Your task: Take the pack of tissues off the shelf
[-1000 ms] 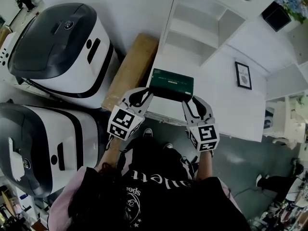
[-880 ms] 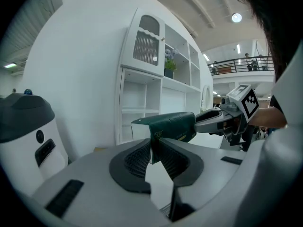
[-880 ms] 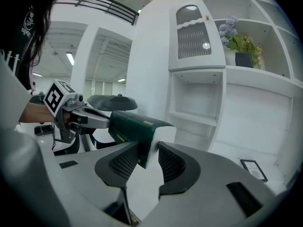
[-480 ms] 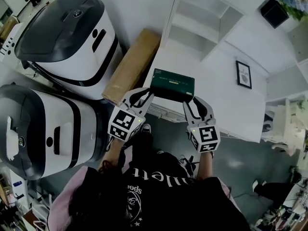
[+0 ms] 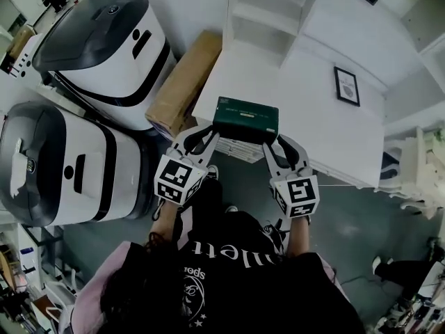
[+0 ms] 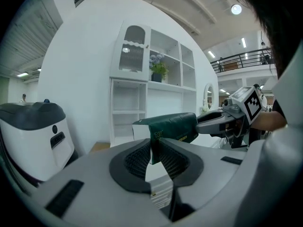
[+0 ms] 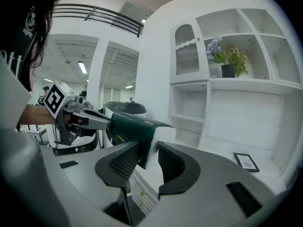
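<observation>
In the head view, we hold the pack of tissues in the air between the left gripper and the right gripper, clear of the white shelf unit on the far side. In the left gripper view, our jaws are clamped on the pack's left end. In the right gripper view, the jaws pinch its right end. We should draw both hands back evenly and level, or a corner may slip.
</observation>
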`<state>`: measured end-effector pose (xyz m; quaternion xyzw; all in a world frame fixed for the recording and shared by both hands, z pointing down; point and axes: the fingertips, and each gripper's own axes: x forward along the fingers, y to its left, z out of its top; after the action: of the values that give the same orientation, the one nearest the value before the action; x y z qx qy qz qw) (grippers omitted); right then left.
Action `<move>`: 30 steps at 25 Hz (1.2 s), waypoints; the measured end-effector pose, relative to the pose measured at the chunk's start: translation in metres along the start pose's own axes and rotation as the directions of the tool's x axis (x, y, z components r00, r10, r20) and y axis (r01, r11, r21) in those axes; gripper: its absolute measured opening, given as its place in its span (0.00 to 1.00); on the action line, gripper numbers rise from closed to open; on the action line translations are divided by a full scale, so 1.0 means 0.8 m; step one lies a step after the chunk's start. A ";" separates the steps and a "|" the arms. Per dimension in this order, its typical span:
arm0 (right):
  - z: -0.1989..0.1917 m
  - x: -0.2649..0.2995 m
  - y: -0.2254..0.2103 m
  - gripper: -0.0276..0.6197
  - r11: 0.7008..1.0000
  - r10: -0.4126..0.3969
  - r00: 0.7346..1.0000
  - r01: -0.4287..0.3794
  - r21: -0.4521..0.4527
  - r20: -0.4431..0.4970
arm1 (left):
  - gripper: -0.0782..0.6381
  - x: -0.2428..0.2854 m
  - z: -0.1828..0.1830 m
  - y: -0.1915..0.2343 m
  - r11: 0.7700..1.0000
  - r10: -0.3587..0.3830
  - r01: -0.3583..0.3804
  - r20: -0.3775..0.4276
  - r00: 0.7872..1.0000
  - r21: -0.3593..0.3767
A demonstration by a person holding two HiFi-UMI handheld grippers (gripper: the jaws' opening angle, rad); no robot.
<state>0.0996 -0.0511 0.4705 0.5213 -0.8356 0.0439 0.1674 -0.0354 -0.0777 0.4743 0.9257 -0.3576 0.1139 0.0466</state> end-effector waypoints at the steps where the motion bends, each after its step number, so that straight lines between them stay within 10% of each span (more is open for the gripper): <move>1: -0.003 -0.013 0.001 0.28 1.000 0.002 1.000 -0.002 0.001 0.006 | 0.20 -0.005 0.000 -0.013 1.000 0.004 -0.004 0.002 1.000 0.004; 30: -0.025 -0.142 0.046 0.28 0.997 0.038 0.996 -0.033 -0.066 0.076 | 0.20 -0.094 -0.005 -0.131 0.997 0.064 -0.065 0.038 0.997 0.029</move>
<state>0.1172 0.0677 0.4559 0.5019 -0.8516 -0.0004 0.1512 -0.0196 0.0491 0.4591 0.9162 -0.3865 0.1034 0.0224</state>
